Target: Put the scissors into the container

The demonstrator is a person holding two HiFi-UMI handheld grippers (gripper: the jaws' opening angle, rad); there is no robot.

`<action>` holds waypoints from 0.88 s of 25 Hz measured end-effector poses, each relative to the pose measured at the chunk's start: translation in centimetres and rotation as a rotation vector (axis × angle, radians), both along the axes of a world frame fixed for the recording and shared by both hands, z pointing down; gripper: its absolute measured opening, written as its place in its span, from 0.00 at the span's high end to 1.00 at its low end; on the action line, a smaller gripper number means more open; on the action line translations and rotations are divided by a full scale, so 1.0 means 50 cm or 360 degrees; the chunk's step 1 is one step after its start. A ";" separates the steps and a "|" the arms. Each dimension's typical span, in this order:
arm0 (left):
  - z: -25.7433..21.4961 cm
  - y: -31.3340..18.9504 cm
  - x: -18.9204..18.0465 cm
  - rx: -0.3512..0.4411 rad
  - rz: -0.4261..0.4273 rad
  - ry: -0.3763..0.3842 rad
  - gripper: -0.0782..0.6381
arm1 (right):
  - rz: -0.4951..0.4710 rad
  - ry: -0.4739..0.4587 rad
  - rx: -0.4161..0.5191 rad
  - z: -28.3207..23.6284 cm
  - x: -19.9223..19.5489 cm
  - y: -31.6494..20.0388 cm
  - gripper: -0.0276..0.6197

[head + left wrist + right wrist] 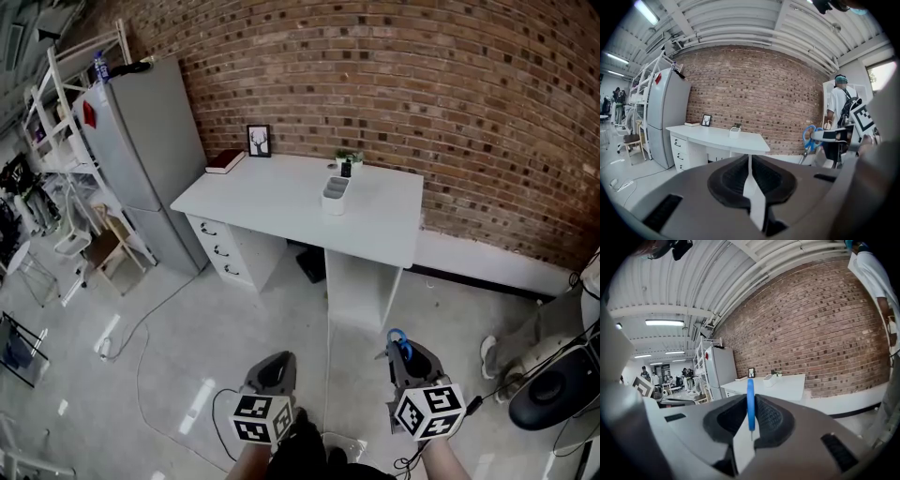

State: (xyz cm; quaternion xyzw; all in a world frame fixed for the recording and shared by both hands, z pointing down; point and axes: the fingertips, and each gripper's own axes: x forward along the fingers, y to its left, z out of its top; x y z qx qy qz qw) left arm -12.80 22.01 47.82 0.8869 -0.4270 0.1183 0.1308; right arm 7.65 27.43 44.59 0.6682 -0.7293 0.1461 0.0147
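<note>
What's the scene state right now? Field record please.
left gripper: shut, empty
right gripper: shut on scissors, blue handle between the jaws
container: white, on desk
position: both grippers over the floor, well short of the desk
surroundings: fridge left of desk; frame and book at desk's back left
task: scissors not yet in container
</note>
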 end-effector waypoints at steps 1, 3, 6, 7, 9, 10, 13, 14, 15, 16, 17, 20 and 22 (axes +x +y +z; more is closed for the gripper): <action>0.001 -0.009 -0.001 -0.0002 -0.0002 -0.0001 0.85 | -0.0001 -0.0007 0.0000 0.000 0.001 -0.010 0.88; 0.004 -0.033 0.000 -0.0008 -0.0002 -0.0002 0.85 | 0.0003 -0.0019 0.0003 -0.001 0.003 -0.034 0.88; 0.017 -0.085 -0.001 -0.0021 0.0013 0.0004 0.85 | 0.0013 -0.0019 0.0007 0.004 0.001 -0.081 0.88; 0.023 -0.108 0.000 -0.0023 0.0019 0.0006 0.85 | 0.0017 -0.0011 0.0007 0.007 0.000 -0.101 0.88; 0.033 -0.163 0.001 -0.0025 0.0026 0.0007 0.85 | 0.0030 0.0007 0.0005 0.013 0.000 -0.147 0.88; 0.036 -0.194 0.001 -0.0026 0.0028 0.0007 0.85 | 0.0038 0.0015 0.0001 0.016 0.001 -0.173 0.88; 0.041 -0.292 -0.002 -0.0034 0.0036 0.0015 0.85 | 0.0060 0.0012 -0.0011 0.020 0.001 -0.261 0.88; 0.041 -0.325 -0.002 -0.0037 0.0042 0.0017 0.85 | 0.0067 0.0006 -0.0010 0.018 0.000 -0.294 0.88; 0.038 -0.358 -0.002 -0.0037 0.0050 0.0019 0.85 | 0.0074 0.0002 -0.0008 0.015 -0.001 -0.326 0.88; 0.035 -0.389 0.001 -0.0036 0.0064 0.0021 0.85 | 0.0082 -0.0002 -0.0006 0.012 -0.003 -0.358 0.88; 0.032 -0.418 0.005 -0.0032 0.0082 0.0021 0.85 | 0.0090 -0.0006 -0.0004 0.008 -0.004 -0.387 0.88; 0.024 -0.498 0.014 -0.0026 0.0128 0.0019 0.85 | 0.0115 -0.0019 0.0009 -0.003 -0.007 -0.470 0.88; 0.021 -0.549 0.018 -0.0025 0.0147 0.0026 0.85 | 0.0133 -0.0024 0.0016 -0.009 -0.008 -0.519 0.88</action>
